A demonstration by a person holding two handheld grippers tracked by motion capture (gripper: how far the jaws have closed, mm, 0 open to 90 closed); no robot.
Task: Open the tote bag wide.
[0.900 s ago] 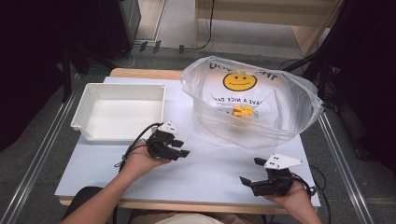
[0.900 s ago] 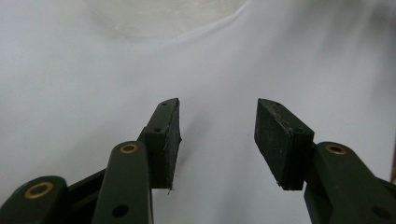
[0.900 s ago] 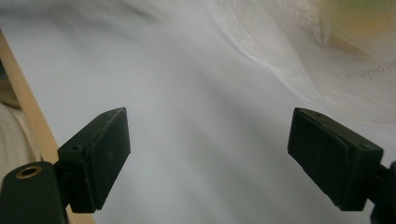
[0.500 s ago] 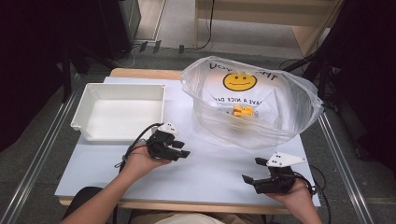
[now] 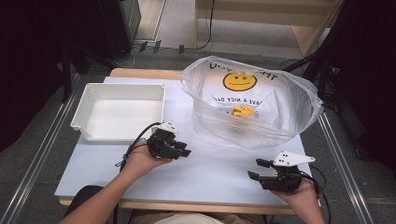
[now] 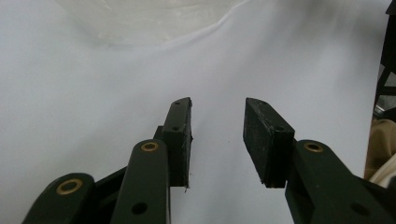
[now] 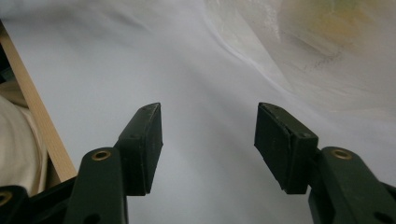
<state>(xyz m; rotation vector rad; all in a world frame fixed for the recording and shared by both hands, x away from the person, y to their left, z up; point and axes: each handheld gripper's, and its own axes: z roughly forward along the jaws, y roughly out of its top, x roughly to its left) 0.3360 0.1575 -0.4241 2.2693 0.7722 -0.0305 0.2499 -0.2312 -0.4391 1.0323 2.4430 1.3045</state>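
Note:
A clear plastic bag (image 5: 247,105) printed with a yellow smiley face stands open on the white table (image 5: 210,163), with a small orange object (image 5: 243,111) inside it. My left gripper (image 5: 183,149) hovers low over the table just left of the bag, jaws apart and empty; the left gripper view shows bare table between its pads (image 6: 180,140) and the bag's edge (image 6: 154,23) ahead. My right gripper (image 5: 256,169) rests near the front right edge, pointing left, open and empty. Its own view shows the bag (image 7: 317,51) to the upper right.
A white rectangular tray (image 5: 93,126) with nothing in it sits at the table's left, just behind my left hand. The table's wooden front edge (image 7: 37,116) runs close to my right gripper. Metal rails flank the table on both sides.

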